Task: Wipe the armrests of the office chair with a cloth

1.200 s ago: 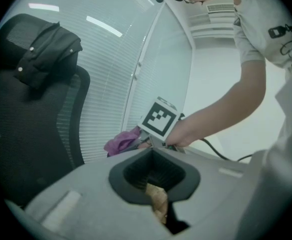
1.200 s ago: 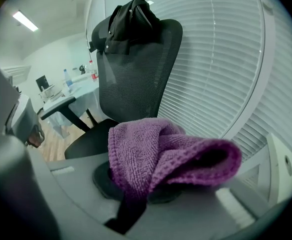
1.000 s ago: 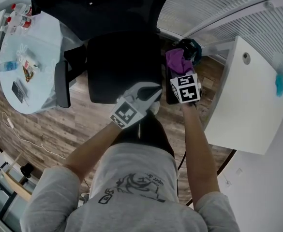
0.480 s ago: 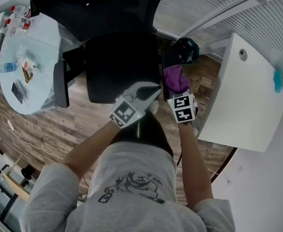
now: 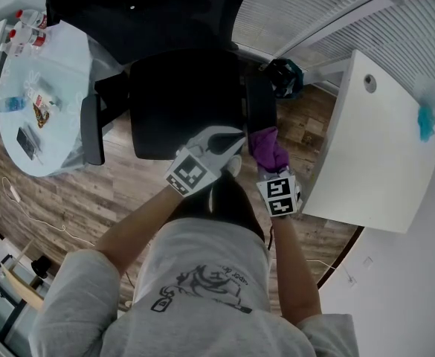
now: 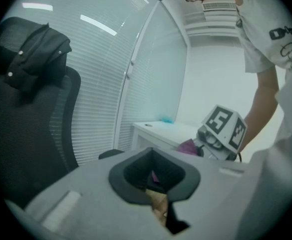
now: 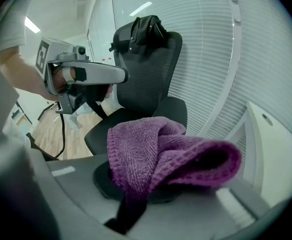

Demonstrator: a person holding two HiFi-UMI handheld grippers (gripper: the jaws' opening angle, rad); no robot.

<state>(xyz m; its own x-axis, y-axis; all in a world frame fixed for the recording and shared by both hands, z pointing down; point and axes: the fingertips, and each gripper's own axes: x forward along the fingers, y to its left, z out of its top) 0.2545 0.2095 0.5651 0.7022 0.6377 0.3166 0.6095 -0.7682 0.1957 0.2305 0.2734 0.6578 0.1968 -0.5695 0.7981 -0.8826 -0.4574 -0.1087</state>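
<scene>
Wood-plank flooring (image 5: 139,192) runs under a black office chair (image 5: 187,103), with a curved wall of white blinds (image 5: 329,10) behind it. A black jacket (image 7: 146,28) is draped over the top of the backrest. A white desk (image 5: 381,147) stands to the person's right, and a round pale table (image 5: 53,110) with bottles stands to the left.

The right gripper (image 5: 271,163) has its 2 jaws clamped on a bunched purple cloth (image 7: 158,154). The cloth sits at the near end of the chair's armrest (image 5: 259,106) on the person's right; whether it touches the pad cannot be told. The left gripper (image 5: 230,140) hangs over the front edge of the seat, just beside the cloth. Its jaws are drawn together with nothing between them. The other armrest (image 5: 93,129) stands well apart from both.
</scene>
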